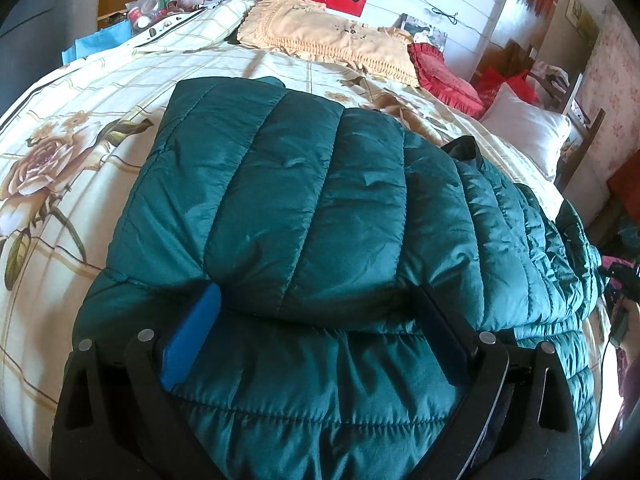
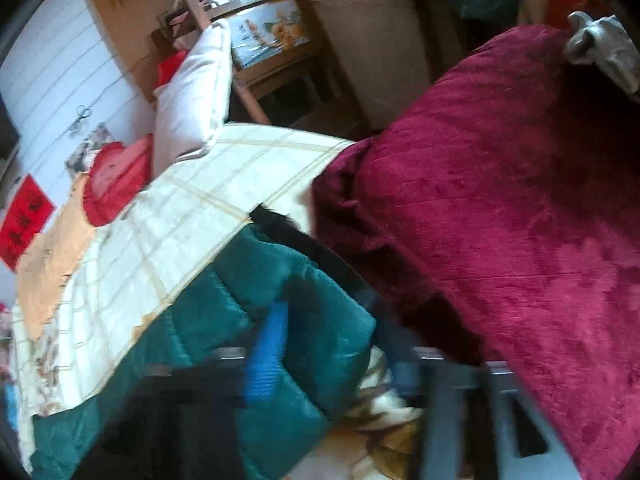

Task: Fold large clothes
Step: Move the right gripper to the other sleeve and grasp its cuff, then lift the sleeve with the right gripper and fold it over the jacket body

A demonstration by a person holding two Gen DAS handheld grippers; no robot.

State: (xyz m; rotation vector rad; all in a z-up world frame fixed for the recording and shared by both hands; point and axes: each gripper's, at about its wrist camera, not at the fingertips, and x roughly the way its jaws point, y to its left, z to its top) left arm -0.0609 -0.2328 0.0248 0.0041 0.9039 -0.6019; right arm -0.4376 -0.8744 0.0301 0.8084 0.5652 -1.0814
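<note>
- Underneath everything, the floral bedspread (image 1: 80, 128) covered the bed.
- A dark green puffer jacket (image 1: 304, 200) lay folded on it, beside a crimson blanket (image 2: 500, 220).
- The left gripper (image 1: 320, 300) stood wide apart, straddling a jacket fold.
- The right gripper (image 2: 332, 344) was blurred, seemingly spread over the jacket's edge.

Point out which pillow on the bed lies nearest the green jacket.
The beige fringed pillow, just beyond the green puffer jacket. The red ruffled cushion and the white pillow lie farther right.
</note>
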